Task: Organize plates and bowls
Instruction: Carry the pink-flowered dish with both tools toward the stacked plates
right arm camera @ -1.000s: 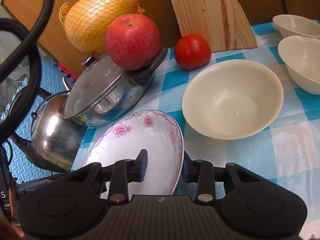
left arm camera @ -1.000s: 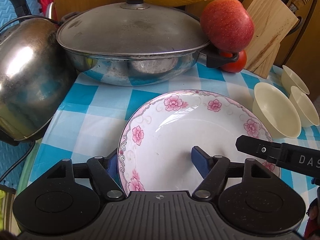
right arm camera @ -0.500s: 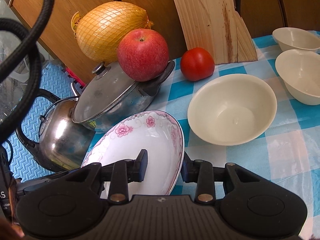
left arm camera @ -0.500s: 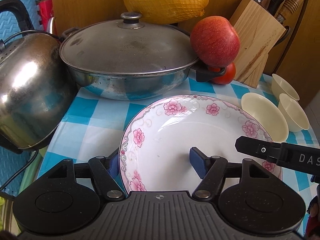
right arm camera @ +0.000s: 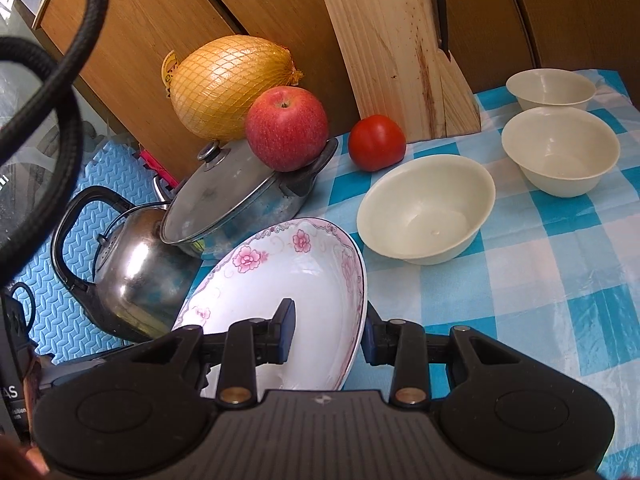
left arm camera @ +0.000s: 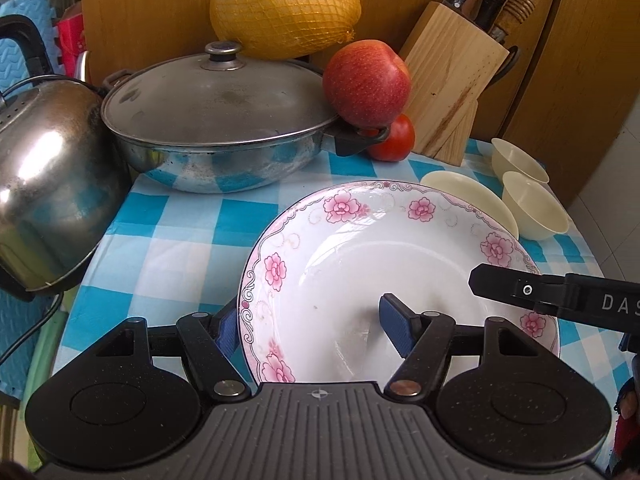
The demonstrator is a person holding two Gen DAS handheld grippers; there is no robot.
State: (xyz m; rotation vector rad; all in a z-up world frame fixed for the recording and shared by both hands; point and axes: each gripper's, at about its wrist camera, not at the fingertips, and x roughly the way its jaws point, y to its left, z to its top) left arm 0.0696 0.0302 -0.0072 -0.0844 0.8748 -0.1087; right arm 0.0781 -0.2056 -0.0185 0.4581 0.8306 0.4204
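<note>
A white plate with pink flowers (left arm camera: 360, 248) is held off the checked tablecloth (left arm camera: 180, 248) between both grippers. My left gripper (left arm camera: 310, 328) is shut on its near-left rim, one blue pad under the rim and one in the well. My right gripper (right arm camera: 328, 338) is shut on the plate (right arm camera: 280, 268) at its right rim, which passes between the pads; one of its fingers (left arm camera: 500, 286) reaches in from the right in the left wrist view. Three cream bowls stand on the cloth beyond: a wide one (right arm camera: 426, 208) and two smaller ones (right arm camera: 560, 152) (right arm camera: 550, 88).
A lidded steel pot (left arm camera: 216, 120) and a steel kettle (left arm camera: 52, 184) stand to the left, close to the plate. An apple (left arm camera: 366, 82) rests on the pot's handle, a tomato (left arm camera: 394, 138) and a knife block (left arm camera: 452, 84) behind it, a netted pomelo (left arm camera: 284, 4) against the wooden wall.
Both grippers have risen and drawn back with the plate still held between them. The pot, kettle, fruit and bowls now look farther away and lower.
</note>
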